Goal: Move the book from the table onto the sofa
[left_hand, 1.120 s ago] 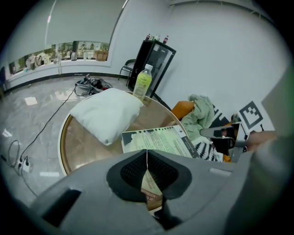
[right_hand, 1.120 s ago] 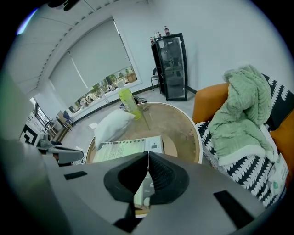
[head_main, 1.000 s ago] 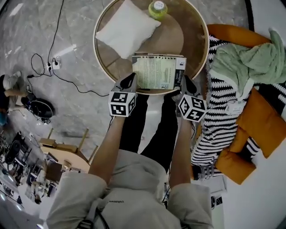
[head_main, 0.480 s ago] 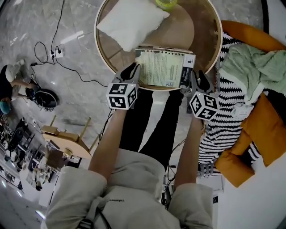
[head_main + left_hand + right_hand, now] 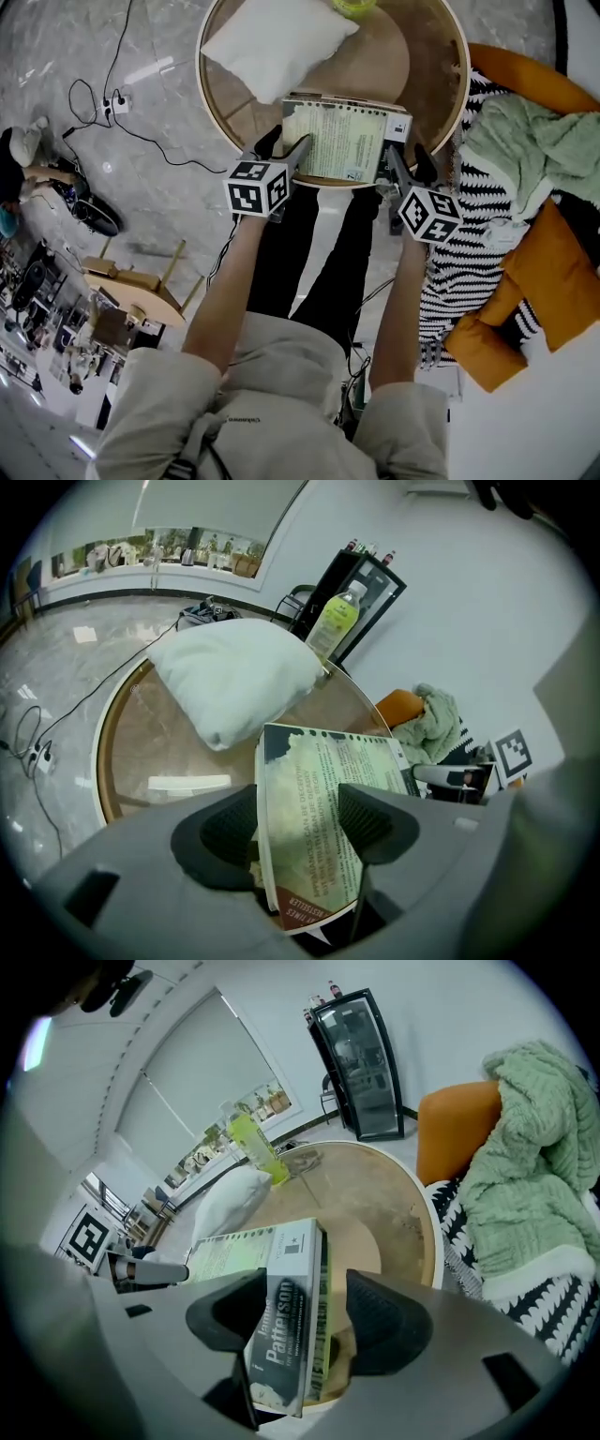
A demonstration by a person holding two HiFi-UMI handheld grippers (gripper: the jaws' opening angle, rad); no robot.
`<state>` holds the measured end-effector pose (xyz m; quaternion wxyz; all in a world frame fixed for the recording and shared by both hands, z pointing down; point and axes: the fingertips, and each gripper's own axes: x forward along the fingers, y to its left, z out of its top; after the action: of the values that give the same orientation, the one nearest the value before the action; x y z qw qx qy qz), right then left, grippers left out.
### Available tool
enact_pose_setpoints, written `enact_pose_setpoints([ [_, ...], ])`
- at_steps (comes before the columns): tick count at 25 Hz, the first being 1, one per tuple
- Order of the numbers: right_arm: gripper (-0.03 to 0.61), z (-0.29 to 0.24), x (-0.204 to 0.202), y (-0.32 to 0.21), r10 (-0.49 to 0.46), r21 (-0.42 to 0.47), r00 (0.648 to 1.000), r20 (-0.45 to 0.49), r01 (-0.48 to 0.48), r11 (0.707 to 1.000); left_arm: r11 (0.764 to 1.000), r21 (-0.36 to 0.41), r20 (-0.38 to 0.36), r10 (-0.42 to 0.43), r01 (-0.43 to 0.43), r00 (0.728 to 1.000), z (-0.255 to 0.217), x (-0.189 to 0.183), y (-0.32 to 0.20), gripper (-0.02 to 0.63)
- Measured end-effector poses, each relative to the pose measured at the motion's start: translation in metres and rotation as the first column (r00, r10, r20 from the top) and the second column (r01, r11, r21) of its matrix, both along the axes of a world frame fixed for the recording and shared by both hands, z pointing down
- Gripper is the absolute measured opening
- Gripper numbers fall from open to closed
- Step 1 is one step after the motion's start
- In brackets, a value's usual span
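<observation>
Entry: both claws at the book, pre-grasp.

The book (image 5: 342, 141) lies flat, cover up, at the near rim of the round table (image 5: 422, 66). Its long axis runs side to side across my view.

The left gripper (image 5: 287, 148) sits at the book's left short edge. Its jaws have just been opening and stand apart, with that edge between them and neither pad clearly pressing. The right gripper (image 5: 405, 161) sits at the book's right end, at the spine. Its jaws have also just been opening and stand wide, with the spine between them and a gap showing on the outer side.

Both claws are equally near, one per end. My reading: the next move is to close on both ends together.

Beyond the book are a white pillow (image 5: 277, 42) and a green bottle (image 5: 335, 621). To the book's right is the orange sofa (image 5: 525, 272), covered by a striped throw (image 5: 469, 253) and a green blanket (image 5: 539, 141). To the book's left is marble floor (image 5: 141, 169).
</observation>
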<state>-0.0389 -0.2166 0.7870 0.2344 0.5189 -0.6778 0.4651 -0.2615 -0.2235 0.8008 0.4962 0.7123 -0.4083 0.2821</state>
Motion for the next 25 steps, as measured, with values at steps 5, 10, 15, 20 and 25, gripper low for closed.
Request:
enact_pose_setpoints([
  [5, 0.239, 0.012, -0.008, 0.008, -0.009, -0.047, 0.999, 0.048, 0.011, 0.999, 0.999, -0.050, -0.013, 0.001, -0.002, 1.000, 0.011, 0.005, 0.002, 0.291],
  [10, 0.213, 0.008, -0.023, 0.007, -0.013, -0.033, 0.999, 0.034, 0.014, 0.999, 0.998, -0.063, -0.035, 0.000, -0.002, 0.999, 0.008, 0.014, 0.002, 0.299],
  [15, 0.213, -0.014, -0.022, 0.007, 0.020, -0.010, 1.000, 0.007, -0.020, 1.000, 0.999, -0.033, -0.006, 0.018, -0.018, 1.000, -0.014, 0.017, 0.004, 0.313],
  [20, 0.215, -0.050, -0.023, 0.004, 0.021, 0.009, 0.999, -0.031, -0.021, 1.000, 1.000, -0.010, 0.013, 0.020, -0.020, 1.000, -0.045, 0.016, 0.000, 0.313],
  [25, 0.215, -0.098, -0.022, 0.007, 0.074, 0.053, 0.994, -0.086, -0.070, 0.996, 0.998, 0.020, 0.009, 0.062, -0.062, 0.998, -0.090, 0.020, -0.008, 0.313],
])
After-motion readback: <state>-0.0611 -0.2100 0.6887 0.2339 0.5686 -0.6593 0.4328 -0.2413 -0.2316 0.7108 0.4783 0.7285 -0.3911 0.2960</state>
